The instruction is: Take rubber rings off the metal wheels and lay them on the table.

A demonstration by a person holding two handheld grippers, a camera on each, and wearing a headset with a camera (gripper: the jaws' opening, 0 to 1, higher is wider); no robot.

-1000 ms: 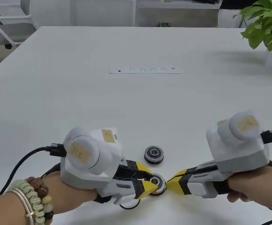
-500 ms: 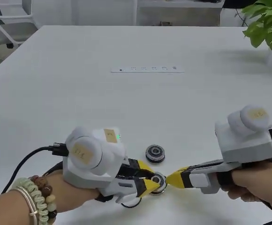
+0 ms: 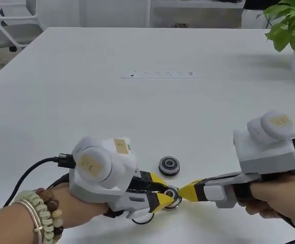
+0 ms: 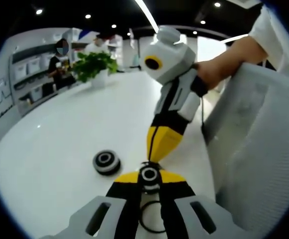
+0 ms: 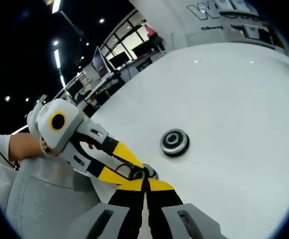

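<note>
left tongs (image 4: 149, 178) clamping a wheel (image 4: 149, 174), right tongs (image 4: 154, 156) touching it, second wheel (image 4: 107, 162) nearby

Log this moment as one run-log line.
left gripper: shut on metal wheel | right gripper: shut, tips at wheel's rim | second wheel: on table | loose rubber ring: below left gripper

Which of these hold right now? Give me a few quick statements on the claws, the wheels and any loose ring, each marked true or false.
1. The left claw is shut on a metal wheel. True.
2. The right claw is wide open. False: its jaws are together, with the tips at the metal wheel.
3. A second wheel sits on the table, apart from both claws. True.
4. The second wheel rests on the power strip. False: the strip lies well beyond it, toward the table's far side.
5. A thin black ring lies on the table beneath the left claw. True.
</note>
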